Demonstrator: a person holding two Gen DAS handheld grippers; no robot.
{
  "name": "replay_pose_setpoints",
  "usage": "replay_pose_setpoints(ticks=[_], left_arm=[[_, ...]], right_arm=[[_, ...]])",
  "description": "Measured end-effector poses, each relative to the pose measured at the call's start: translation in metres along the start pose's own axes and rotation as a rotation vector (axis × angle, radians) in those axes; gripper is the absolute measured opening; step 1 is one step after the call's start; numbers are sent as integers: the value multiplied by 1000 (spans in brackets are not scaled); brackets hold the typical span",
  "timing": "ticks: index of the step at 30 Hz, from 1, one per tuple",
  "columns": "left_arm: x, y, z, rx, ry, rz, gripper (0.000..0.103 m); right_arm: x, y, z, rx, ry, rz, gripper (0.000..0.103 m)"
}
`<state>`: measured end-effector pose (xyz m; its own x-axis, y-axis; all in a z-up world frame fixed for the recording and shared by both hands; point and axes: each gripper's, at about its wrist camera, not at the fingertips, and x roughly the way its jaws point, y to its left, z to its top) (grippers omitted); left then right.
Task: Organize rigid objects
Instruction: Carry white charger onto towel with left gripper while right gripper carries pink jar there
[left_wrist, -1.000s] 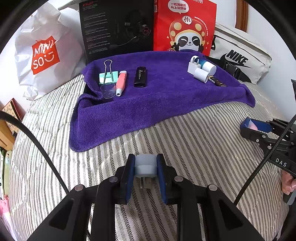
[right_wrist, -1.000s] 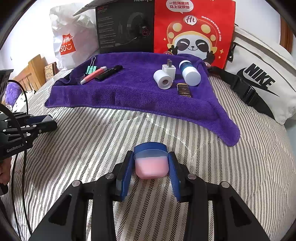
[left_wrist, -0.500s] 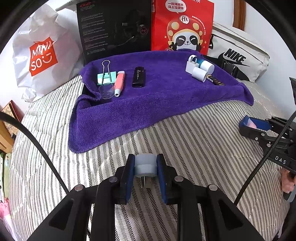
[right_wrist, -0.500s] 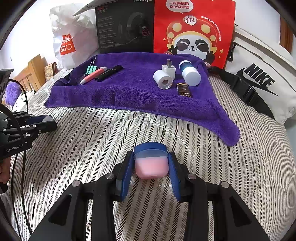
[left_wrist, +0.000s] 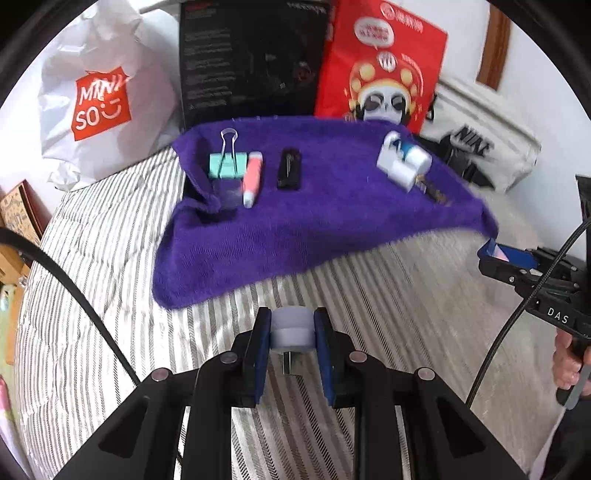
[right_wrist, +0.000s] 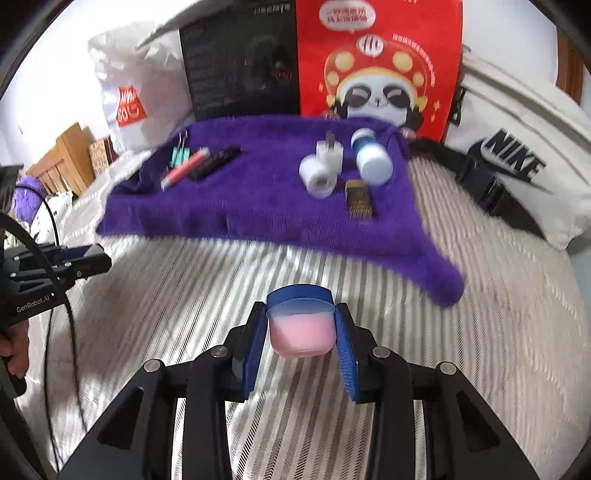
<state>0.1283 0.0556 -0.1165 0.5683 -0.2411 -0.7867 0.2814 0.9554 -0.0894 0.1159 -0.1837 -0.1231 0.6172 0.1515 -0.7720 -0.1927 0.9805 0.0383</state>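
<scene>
Left gripper (left_wrist: 291, 334) clamps a small grey plug adapter (left_wrist: 291, 328); right gripper (right_wrist: 301, 330) clamps a pink jar (right_wrist: 301, 330) with a blue lid. Both hang over the striped bed (right_wrist: 480, 332). Purple towel (right_wrist: 258, 206) lies straight ahead, right gripper seemingly nearer its 4 white-group items.

The purple towel (right_wrist: 258, 206) is fluffy, matt cloth; the bedcover (right_wrist: 498, 332) beneath is striped woven fabric. The pink jar (right_wrist: 301, 332) looks like smooth translucent plastic, the shopping bag (left_wrist: 99, 110) crinkled glossy plastic, and the binder clip (left_wrist: 227, 162) has shiny wire handles.
</scene>
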Motion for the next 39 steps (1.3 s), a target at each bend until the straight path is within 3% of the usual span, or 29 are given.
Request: replay_pose_setpoints(ticks=[11, 17, 25, 39], left_arm=[[-16, 8, 75, 22, -68, 3, 23], [-12, 11, 115, 47, -99, -15, 23], [17, 12, 154, 59, -93, -27, 23], [50, 18, 145, 65, -18, -31, 23]], right_arm=[[-35, 0, 96, -65, -134, 23, 36], [-26, -4, 138, -94, -151, 40, 37], [9, -12, 141, -127, -53, 110, 36], [64, -15, 102, -141, 120, 154, 37]])
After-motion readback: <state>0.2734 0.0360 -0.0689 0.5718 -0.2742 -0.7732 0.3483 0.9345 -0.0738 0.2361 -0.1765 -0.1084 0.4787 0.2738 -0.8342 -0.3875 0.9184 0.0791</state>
